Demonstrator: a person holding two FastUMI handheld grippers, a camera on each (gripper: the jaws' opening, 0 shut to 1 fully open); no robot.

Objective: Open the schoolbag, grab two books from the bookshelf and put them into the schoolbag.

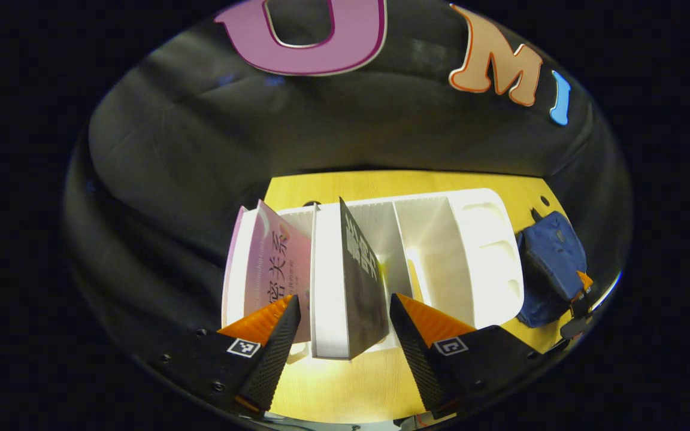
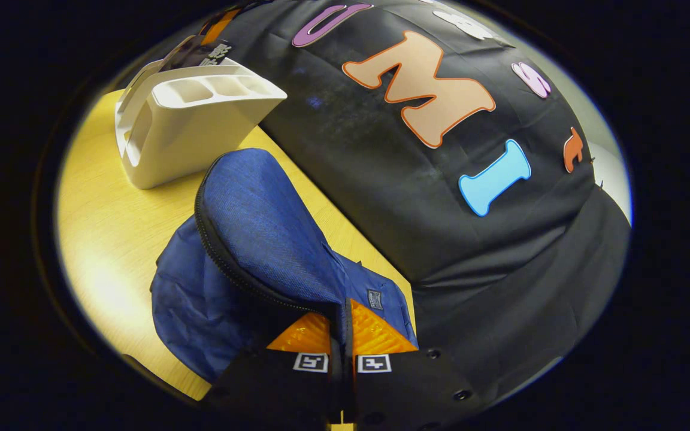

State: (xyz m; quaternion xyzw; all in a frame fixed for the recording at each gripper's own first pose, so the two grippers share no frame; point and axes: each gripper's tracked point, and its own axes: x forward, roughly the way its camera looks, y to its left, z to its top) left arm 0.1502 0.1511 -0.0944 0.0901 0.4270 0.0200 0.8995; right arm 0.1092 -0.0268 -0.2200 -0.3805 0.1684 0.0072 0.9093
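Observation:
In the left gripper view a white bookshelf (image 1: 483,251) stands on the yellow table, holding a pink book (image 1: 276,263) and a dark book (image 1: 360,281) upright. My left gripper (image 1: 345,305) is open, its fingers on either side of the dark book without touching it. The blue schoolbag (image 1: 551,263) lies to the right of the shelf, with the other gripper at its lower edge. In the right gripper view my right gripper (image 2: 340,314) is shut on the flap of the blue schoolbag (image 2: 261,239), lifting it so the zipper edge stands open.
The yellow wooden table (image 2: 111,239) carries the white bookshelf (image 2: 189,120) at the far left of the right gripper view. The black cloth wall hangs close behind the shelf and the bag. The shelf's right compartments (image 1: 435,245) hold nothing.

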